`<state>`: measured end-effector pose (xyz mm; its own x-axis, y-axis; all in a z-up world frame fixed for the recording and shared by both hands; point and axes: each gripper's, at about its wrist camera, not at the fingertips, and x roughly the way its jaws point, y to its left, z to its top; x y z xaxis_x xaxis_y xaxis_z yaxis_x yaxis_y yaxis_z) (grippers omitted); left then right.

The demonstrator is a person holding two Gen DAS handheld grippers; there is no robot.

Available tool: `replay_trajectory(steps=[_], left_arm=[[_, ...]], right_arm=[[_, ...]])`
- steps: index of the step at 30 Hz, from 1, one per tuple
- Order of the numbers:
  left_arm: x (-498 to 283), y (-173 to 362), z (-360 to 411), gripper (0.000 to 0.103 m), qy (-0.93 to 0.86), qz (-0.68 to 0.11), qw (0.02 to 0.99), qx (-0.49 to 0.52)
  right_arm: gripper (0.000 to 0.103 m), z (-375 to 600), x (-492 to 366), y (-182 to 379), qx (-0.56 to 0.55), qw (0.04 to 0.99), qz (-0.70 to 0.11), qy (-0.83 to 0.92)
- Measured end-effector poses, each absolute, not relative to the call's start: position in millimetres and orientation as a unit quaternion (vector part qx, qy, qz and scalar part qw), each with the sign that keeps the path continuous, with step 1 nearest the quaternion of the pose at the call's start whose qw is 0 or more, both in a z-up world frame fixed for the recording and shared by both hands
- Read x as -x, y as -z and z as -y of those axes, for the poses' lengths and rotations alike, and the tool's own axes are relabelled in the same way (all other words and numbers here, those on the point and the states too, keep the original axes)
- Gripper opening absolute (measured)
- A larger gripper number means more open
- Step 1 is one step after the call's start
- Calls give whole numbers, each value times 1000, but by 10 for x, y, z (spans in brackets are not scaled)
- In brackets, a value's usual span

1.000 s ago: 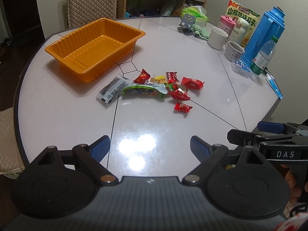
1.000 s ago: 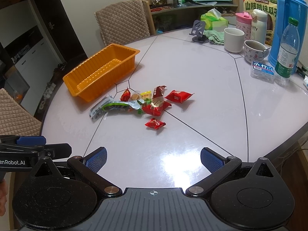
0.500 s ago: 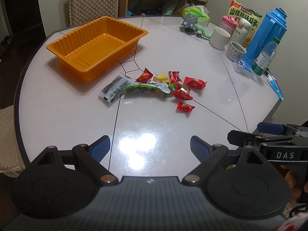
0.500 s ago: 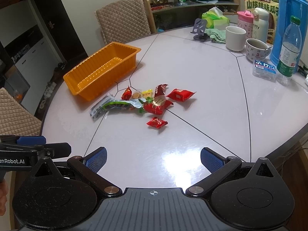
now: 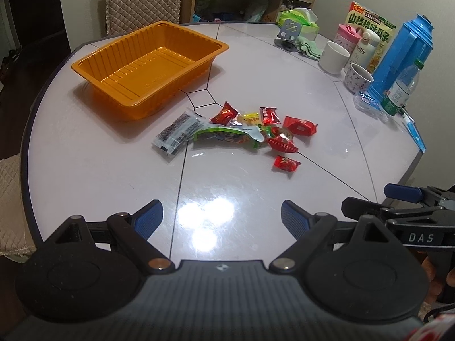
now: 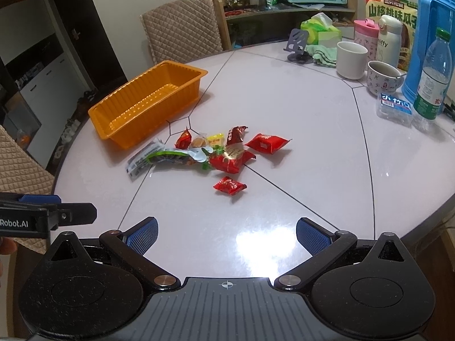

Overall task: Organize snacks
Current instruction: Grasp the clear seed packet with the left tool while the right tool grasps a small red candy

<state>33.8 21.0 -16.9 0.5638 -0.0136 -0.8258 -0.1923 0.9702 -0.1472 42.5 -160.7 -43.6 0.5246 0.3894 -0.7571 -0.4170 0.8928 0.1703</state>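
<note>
An empty orange tray (image 5: 148, 65) (image 6: 148, 99) stands on the far left of the round white table (image 5: 85, 170). A heap of snack packets lies mid-table: a dark seaweed pack (image 5: 177, 132), a green pack (image 5: 227, 135) (image 6: 173, 157), several red candies, one yellow. One red candy (image 5: 286, 163) (image 6: 229, 185) lies apart, nearest me. My left gripper (image 5: 221, 216) is open and empty above the table's near edge. My right gripper (image 6: 227, 236) is open and empty, to the right of the left one.
Along the far right rim stand a white mug (image 6: 351, 59), a patterned cup (image 6: 382, 77), a blue thermos (image 6: 435, 42), a water bottle (image 6: 433, 82), a tissue pack (image 6: 395, 108) and a phone stand (image 6: 297, 42). A quilted chair (image 6: 182, 28) is behind the table.
Both grippers have drifted slightly, so the snack heap sits a little further away in both views. Both stay open. Nothing on the table has moved.
</note>
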Motion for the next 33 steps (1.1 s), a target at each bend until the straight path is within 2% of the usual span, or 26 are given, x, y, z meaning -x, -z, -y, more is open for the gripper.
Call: replay_trajectory(steps=[6, 8, 9, 14, 25, 33], left_arm=[[-444, 319, -346, 89, -55, -457, 882, 103], [-485, 377, -398, 89, -57, -458, 881, 102], [-509, 405, -420, 89, -56, -458, 881, 102], [-632, 541, -515, 89, -54, -463, 879, 100], [-945, 758, -704, 89, -44, -476, 873, 93], [-1101, 857, -809, 88, -35, -479, 873, 82]], right_arm=[[103, 1553, -513, 574, 18, 878, -411, -247], [98, 1517, -550, 638, 26, 880, -402, -252], [92, 1493, -579, 679, 33, 880, -402, -252], [85, 1432, -734, 865, 39, 879, -399, -258], [61, 1278, -1146, 1179, 70, 875, -398, -269], [54, 1162, -1337, 1325, 85, 872, -397, -274]])
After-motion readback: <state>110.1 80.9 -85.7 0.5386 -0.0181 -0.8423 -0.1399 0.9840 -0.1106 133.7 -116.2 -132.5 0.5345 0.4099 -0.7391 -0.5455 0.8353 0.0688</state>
